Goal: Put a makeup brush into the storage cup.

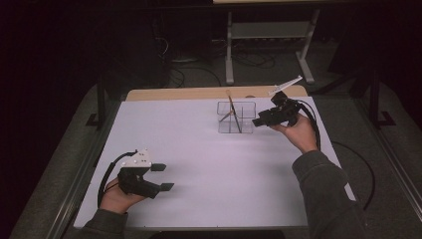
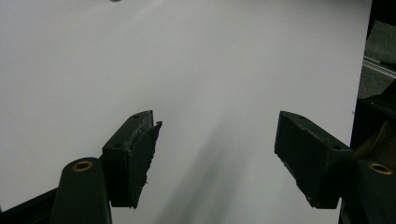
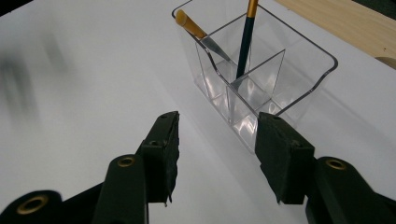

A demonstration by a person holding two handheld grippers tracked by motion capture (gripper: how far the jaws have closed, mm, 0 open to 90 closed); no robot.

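The left gripper (image 1: pixel 160 177) hovered released over bare white counter (image 1: pixel 199 164) near the front-left edge, with wide open room to its right. A clear divided holder (image 1: pixel 236 118) stood toward the back, two brushes (image 3: pixel 243 37) leaning inside. Just right of it the right gripper (image 1: pixel 259 121) hung released, empty. Beyond lay dark floor and cables.

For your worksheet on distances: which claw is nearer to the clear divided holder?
Right. The right claw sits just beside the clear divided holder; the left claw is far off near the table's front-left.
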